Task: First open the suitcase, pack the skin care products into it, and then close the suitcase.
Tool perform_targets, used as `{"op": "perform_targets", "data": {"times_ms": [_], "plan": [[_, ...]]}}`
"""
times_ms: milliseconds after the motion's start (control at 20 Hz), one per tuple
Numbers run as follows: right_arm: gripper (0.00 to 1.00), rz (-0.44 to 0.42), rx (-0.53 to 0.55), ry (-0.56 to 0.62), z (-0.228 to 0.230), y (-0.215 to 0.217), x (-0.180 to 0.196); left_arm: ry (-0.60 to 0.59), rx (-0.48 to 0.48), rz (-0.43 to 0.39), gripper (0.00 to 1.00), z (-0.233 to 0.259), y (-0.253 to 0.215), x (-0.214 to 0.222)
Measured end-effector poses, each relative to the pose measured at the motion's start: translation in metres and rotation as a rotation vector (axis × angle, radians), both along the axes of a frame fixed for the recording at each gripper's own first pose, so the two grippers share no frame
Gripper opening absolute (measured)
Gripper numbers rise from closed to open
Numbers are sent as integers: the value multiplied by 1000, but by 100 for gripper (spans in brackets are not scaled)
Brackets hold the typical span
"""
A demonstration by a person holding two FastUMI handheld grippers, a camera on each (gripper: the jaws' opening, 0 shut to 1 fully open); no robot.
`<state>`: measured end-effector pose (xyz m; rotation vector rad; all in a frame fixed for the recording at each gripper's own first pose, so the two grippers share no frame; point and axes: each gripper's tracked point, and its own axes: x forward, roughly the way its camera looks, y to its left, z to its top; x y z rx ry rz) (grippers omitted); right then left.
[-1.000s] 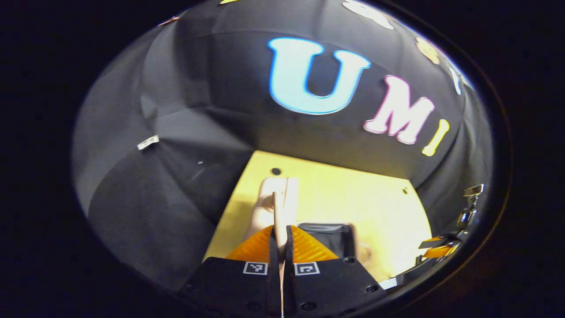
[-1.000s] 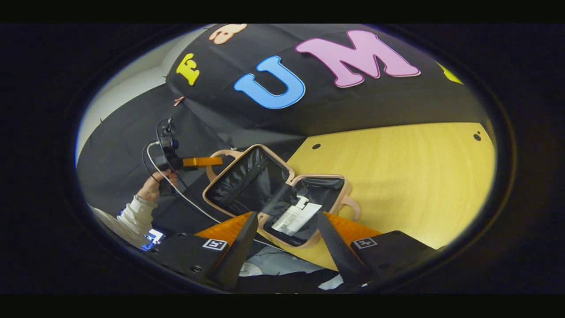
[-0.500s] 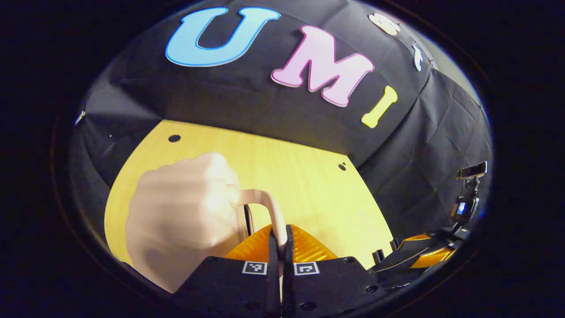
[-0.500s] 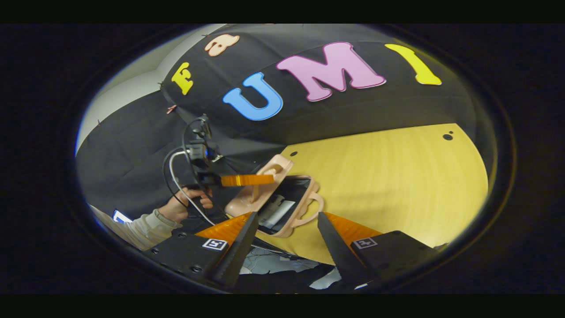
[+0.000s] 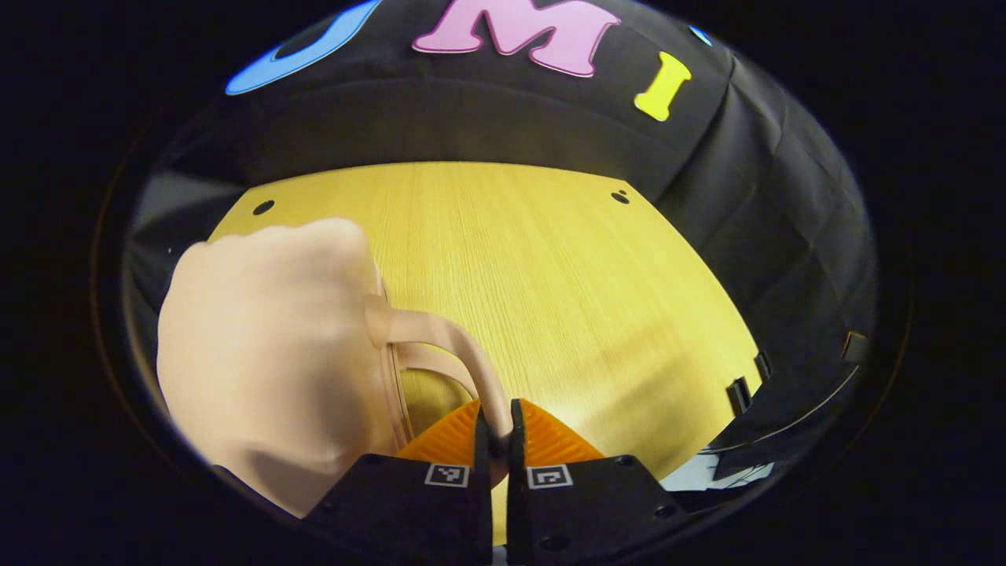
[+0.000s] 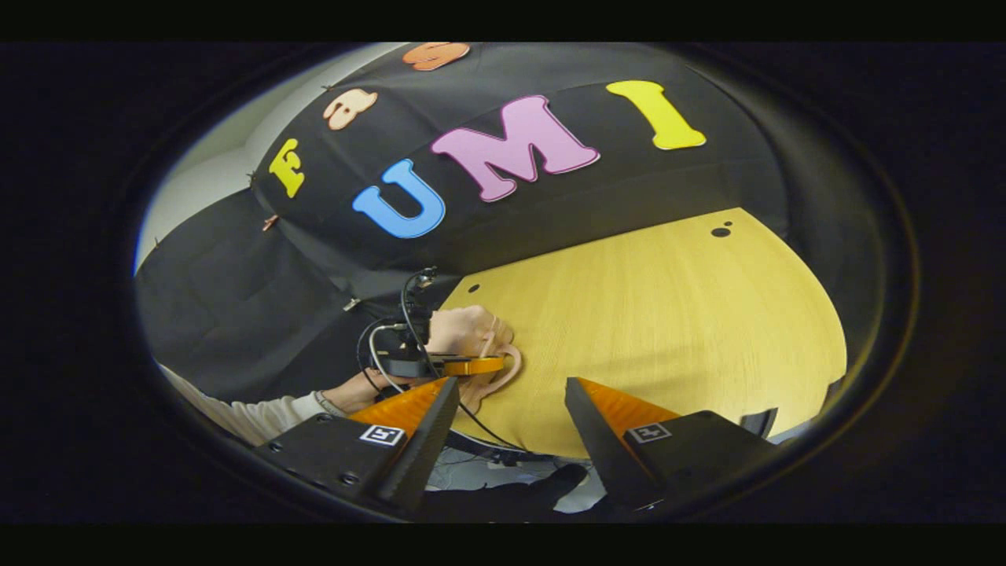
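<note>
- Pinched tight on the suitcase's handle (image 5: 440, 346) in the left gripper view: the left gripper (image 5: 497, 424), fingers pressed together on the pale loop with no gap showing.
- Lying at the left side of the wooden table (image 5: 566, 275): the pink suitcase (image 5: 267, 354), lid down over the base, second handle just beneath the gripped one.
- Seen far off in the right gripper view: the same suitcase (image 6: 471, 334) near the table's left edge, with a hand (image 6: 357, 389) and pale sleeve (image 6: 259, 409) behind the other tool.
- Held well apart from the case, above the near table edge: the right gripper (image 6: 507, 424), fingers spread wide and holding nothing.
- Judged to be the closing step, nearly done; skin care products presumably inside, hidden by the lid.
- Advised: lowering the handle straight down until both shells meet evenly, keeping the pinch until the lid seats, then parting the fingers without dragging the case.
- Worth watching: lid riding skewed on its hinge, or the light case sliding toward the edge.
</note>
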<state>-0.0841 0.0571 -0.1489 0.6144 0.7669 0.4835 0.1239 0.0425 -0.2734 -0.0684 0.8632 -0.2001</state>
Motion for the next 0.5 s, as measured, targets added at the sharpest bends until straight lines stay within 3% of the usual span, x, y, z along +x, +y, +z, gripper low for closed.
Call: {"op": "perform_targets", "data": {"times_ms": [50,150,200,300,500], "plan": [[87,-3,1,-1,0,-6,-4,-10,15,14,20,4,3,-1],[87,-6,-8,-19,2,-23,-11,-69,10,62,57,22,-8,11],[87,-5,-12,-32,4,-30,-15,-106,25,86,86,33,-6,11],[87,-4,-24,-58,7,-43,-21,-201,81,123,96,64,-2,6],[87,-19,-132,-158,15,-73,-18,-498,117,186,95,175,-14,-19]]}}
